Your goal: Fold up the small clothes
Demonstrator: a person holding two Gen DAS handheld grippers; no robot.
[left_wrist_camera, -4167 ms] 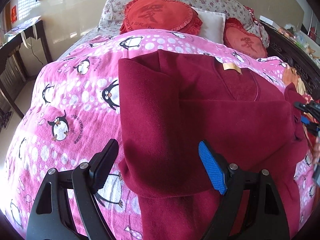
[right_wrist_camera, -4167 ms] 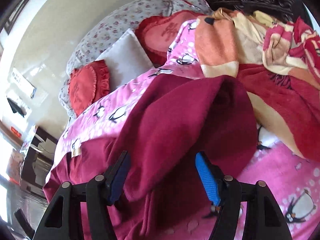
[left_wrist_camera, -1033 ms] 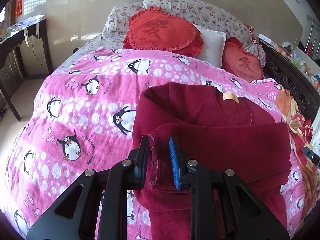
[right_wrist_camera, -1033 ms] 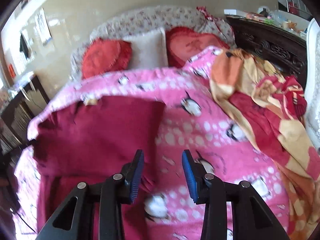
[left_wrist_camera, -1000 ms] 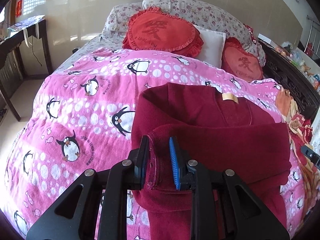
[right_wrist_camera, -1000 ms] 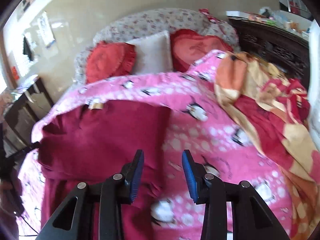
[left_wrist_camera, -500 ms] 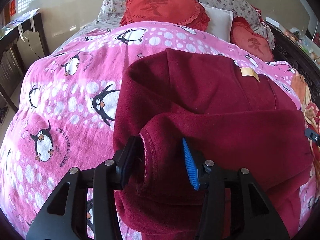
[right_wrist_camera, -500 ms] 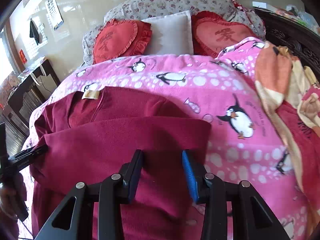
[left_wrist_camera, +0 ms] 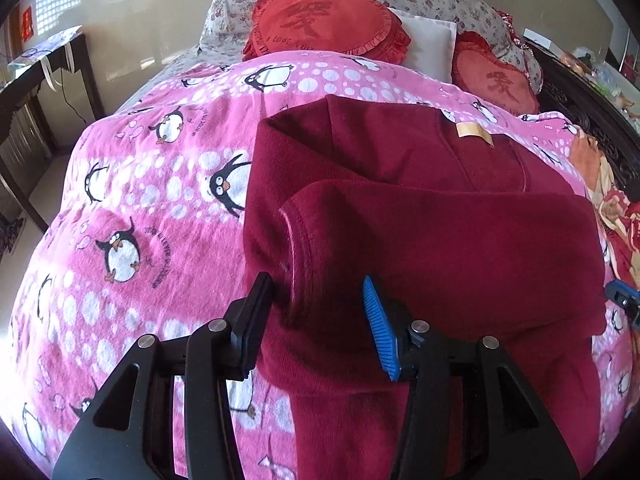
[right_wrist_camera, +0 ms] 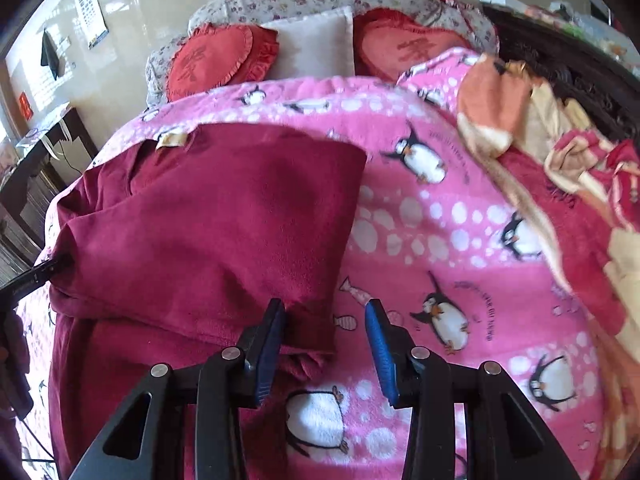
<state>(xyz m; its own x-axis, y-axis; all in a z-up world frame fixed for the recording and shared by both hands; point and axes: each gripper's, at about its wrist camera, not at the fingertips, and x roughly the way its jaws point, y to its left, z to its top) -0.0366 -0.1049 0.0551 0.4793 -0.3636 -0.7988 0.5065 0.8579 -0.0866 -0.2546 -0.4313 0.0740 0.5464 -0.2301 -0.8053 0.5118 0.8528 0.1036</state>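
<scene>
A dark red sweater (left_wrist_camera: 420,216) lies on the pink penguin blanket (left_wrist_camera: 132,208), with a tan neck label (left_wrist_camera: 474,133) at its far end. One sleeve is folded across the body, its cuff (left_wrist_camera: 300,240) at the left. My left gripper (left_wrist_camera: 318,312) is open, its jaws astride the cuff end. In the right wrist view the sweater (right_wrist_camera: 208,220) fills the left half. My right gripper (right_wrist_camera: 326,332) is open over the sweater's right edge, where the cloth bunches.
Red heart cushions (left_wrist_camera: 324,20) and a white pillow (left_wrist_camera: 428,46) line the bed's head. An orange and red patterned blanket (right_wrist_camera: 560,152) is heaped on the bed's right side. A dark carved bed frame (right_wrist_camera: 568,60) runs along the right. A dark desk (left_wrist_camera: 36,76) stands left.
My left gripper, shut on the cuff a second ago, has opened and the cuff lies on the sweater. My right gripper has come down to the sweater's right edge.
</scene>
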